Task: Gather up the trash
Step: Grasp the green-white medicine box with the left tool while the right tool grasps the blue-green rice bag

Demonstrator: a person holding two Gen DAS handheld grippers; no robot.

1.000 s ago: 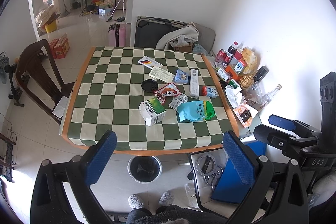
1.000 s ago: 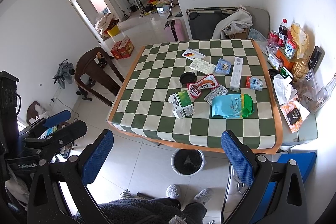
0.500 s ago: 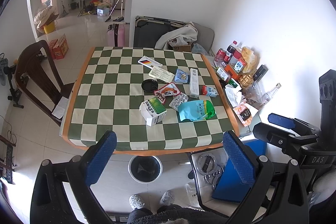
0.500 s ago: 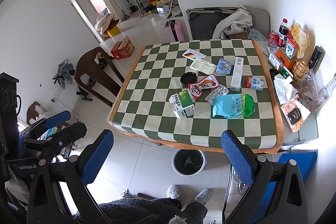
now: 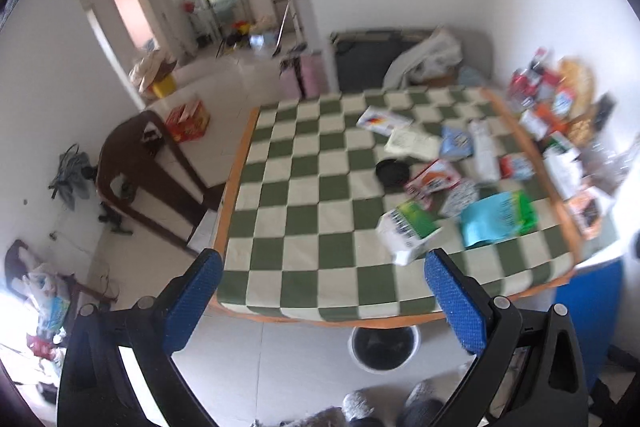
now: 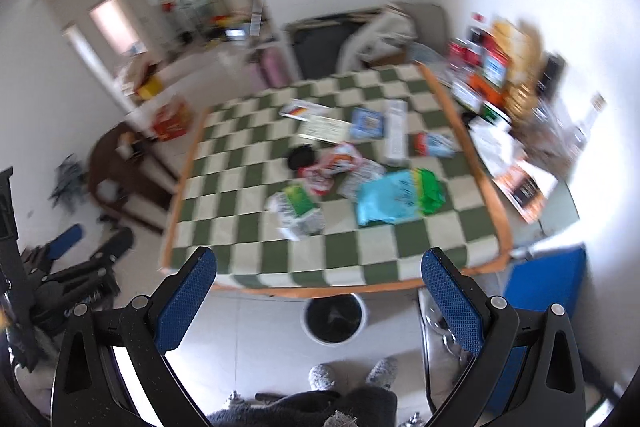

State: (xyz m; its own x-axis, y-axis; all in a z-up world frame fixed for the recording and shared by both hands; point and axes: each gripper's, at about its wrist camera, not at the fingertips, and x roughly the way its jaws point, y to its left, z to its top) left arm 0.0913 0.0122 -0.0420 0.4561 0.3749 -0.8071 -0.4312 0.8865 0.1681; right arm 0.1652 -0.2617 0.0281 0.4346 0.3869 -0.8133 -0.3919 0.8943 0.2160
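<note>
Both tongs, left tongs [image 5: 320, 301] and right tongs [image 6: 320, 301], are hanging wide open and empty, waiting above the bin [image 5: 384, 347] because the wrappers [image 6: 332, 167] are lying on the table [image 5: 304, 227].

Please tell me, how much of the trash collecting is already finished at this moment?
Nothing looks done yet. The left gripper and right gripper are both open and empty, above the near table edge. The carton, the blue-green bag and the other wrappers lie on the table. The bin stands on the floor by that edge; its contents are unclear.
</note>
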